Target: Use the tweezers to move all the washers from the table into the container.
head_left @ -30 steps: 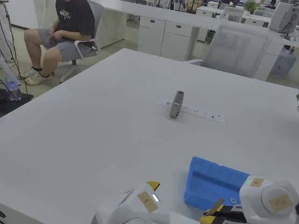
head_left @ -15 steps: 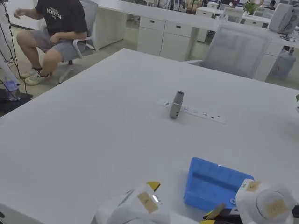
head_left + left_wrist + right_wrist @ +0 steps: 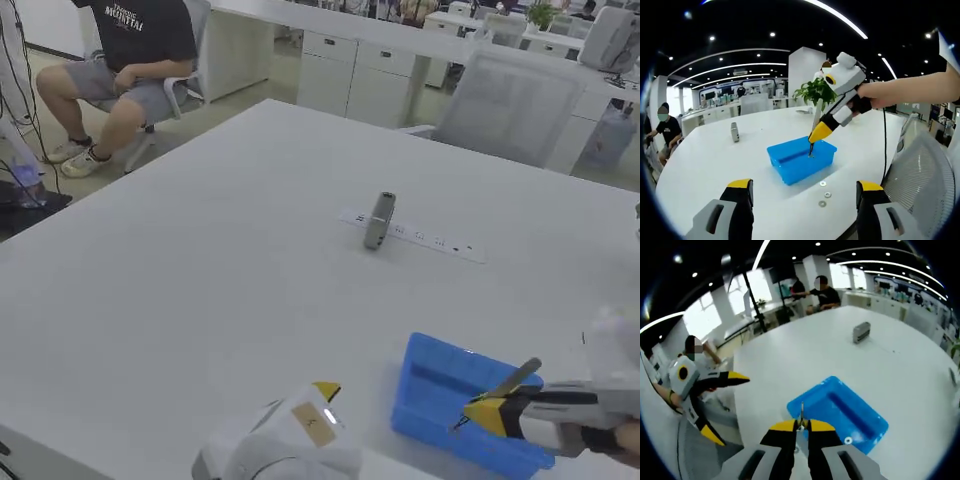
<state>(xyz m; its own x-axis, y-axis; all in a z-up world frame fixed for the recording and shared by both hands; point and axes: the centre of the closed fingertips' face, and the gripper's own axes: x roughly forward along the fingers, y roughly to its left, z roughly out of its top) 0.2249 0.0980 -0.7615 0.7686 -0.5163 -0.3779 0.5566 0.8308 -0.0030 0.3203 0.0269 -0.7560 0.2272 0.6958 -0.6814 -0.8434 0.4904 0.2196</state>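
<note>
Container [image 3: 799, 161]: blue, open, on the white table [image 3: 250, 250]; 1 washer [image 3: 847, 440] lies in it by a wall.
Loose washers [image 3: 823, 184]: 3 on the table just beside the container.
Right gripper [image 3: 801, 426]: jaws clamped on the tweezers [image 3: 516, 379], tips down inside the container.
Left gripper [image 3: 804, 184]: jaws spread wide, holding nothing, near the container.
Change: 0.5 s ago the right gripper sat at the container's near corner; it now reaches in from the side.

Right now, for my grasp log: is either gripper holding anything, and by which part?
The right gripper is shut on the tweezers, near their tips; the left gripper is open, empty.
</note>
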